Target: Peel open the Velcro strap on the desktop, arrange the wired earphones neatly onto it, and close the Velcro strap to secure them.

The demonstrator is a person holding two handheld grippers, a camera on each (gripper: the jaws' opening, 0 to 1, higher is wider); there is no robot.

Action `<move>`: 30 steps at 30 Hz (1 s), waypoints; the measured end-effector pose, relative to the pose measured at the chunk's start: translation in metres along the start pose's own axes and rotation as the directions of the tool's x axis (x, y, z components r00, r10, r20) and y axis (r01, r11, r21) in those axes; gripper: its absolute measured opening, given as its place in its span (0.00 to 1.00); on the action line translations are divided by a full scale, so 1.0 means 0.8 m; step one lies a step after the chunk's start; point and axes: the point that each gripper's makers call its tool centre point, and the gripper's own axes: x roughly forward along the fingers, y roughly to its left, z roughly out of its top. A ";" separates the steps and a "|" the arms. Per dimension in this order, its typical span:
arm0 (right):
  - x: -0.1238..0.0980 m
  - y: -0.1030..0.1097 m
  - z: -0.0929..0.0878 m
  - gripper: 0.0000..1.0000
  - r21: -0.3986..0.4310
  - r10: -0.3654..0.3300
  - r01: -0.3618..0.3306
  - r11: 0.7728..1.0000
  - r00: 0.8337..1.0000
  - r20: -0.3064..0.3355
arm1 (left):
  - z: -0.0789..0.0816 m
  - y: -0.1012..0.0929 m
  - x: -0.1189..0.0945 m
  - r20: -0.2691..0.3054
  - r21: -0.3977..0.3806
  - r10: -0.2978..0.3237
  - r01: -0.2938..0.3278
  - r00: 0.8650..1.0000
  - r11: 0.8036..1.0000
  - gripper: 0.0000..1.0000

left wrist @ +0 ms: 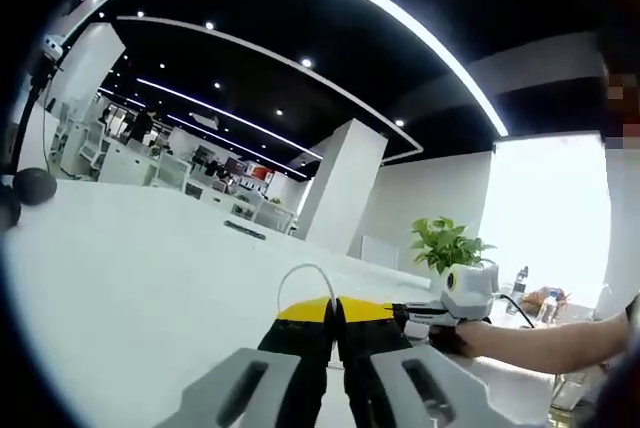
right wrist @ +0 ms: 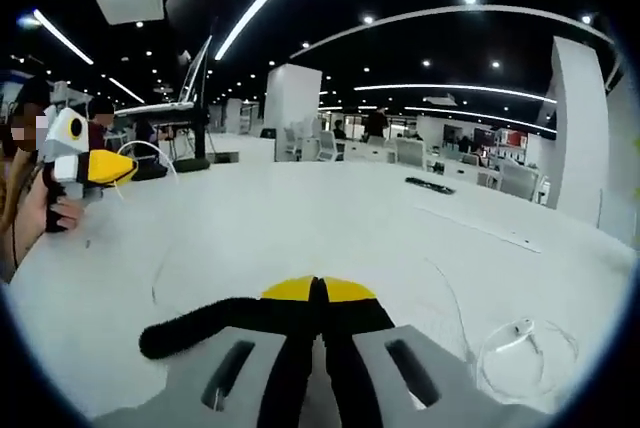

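Observation:
My left gripper [left wrist: 333, 310] is shut, and a thin white loop of earphone cable [left wrist: 305, 274] arcs up from its yellow tips. In the right gripper view the left gripper [right wrist: 118, 166] hangs above the table at the far left, with the same cable loop [right wrist: 150, 151] at its tips. My right gripper [right wrist: 318, 290] is shut on a fuzzy black Velcro strap [right wrist: 190, 329] that sticks out to the left of the jaws. The rest of the earphones [right wrist: 520, 346] lies coiled on the white table [right wrist: 300, 228] at the lower right. The right gripper [left wrist: 402, 314] enters the left gripper view from the right, held by a hand.
A flat black object [right wrist: 430, 186] lies further back on the table. A dark stand with a tilted panel [right wrist: 197, 98] rises at the back left. A black round object [left wrist: 35, 186] sits at the table's left edge. A potted plant [left wrist: 447, 243] and bottles [left wrist: 518, 286] stand beyond.

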 end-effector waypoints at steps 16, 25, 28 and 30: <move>-0.011 0.037 -0.012 0.02 0.082 0.211 -0.205 0.975 0.974 -0.085 | 0.046 0.023 -0.014 0.187 -0.108 0.064 -0.044 0.980 0.993 0.05; -0.034 0.060 -0.015 0.02 0.072 0.256 -0.251 0.965 0.964 -0.071 | 0.045 0.025 -0.013 0.190 -0.086 0.076 -0.061 0.979 0.994 0.05; -0.040 0.065 -0.016 0.02 0.063 0.267 -0.262 0.963 0.961 -0.070 | 0.042 0.022 -0.012 0.179 -0.057 0.075 -0.065 0.981 0.996 0.05; -0.044 0.069 -0.016 0.02 0.061 0.280 -0.276 0.959 0.957 -0.071 | 0.041 0.022 -0.011 0.174 -0.046 0.074 -0.067 0.982 0.997 0.05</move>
